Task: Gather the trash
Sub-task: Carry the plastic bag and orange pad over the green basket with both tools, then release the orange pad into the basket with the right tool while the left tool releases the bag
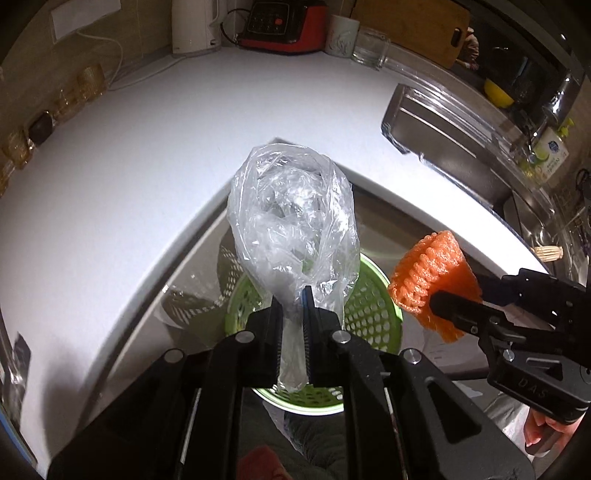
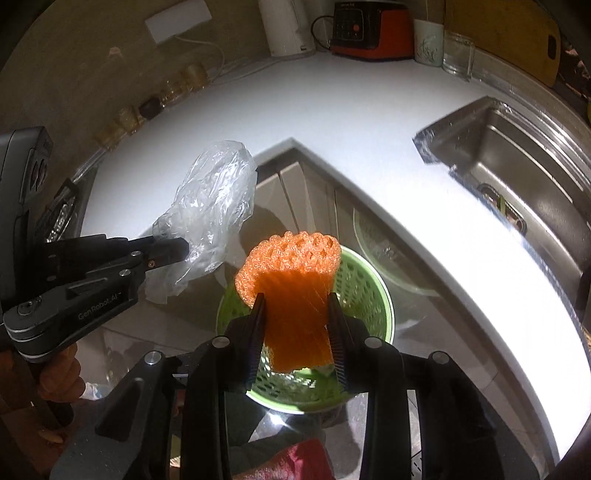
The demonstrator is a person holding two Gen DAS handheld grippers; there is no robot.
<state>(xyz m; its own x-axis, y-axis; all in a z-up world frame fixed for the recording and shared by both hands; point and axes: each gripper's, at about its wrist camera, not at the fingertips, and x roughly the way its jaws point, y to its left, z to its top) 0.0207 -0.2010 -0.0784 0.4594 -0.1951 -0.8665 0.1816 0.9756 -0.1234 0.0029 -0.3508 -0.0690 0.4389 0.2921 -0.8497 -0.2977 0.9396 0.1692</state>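
My left gripper (image 1: 293, 295) is shut on a crumpled clear plastic bag (image 1: 291, 218) and holds it above a green perforated basket (image 1: 373, 306) on the floor. The bag also shows in the right wrist view (image 2: 214, 206), with the left gripper (image 2: 181, 249) at the left. My right gripper (image 2: 295, 299) is shut on an orange foam fruit net (image 2: 295, 269) and holds it over the green basket (image 2: 365, 291). In the left wrist view the net (image 1: 428, 269) and the right gripper (image 1: 443, 291) are to the right of the bag.
A white L-shaped counter (image 1: 147, 166) wraps around the basket. A steel sink (image 2: 517, 162) is at the right. A white kettle (image 1: 194, 26), a red appliance (image 1: 284, 26), a mug (image 1: 341, 35), a glass jar (image 1: 371, 46) and a cutting board (image 1: 417, 26) stand at the back.
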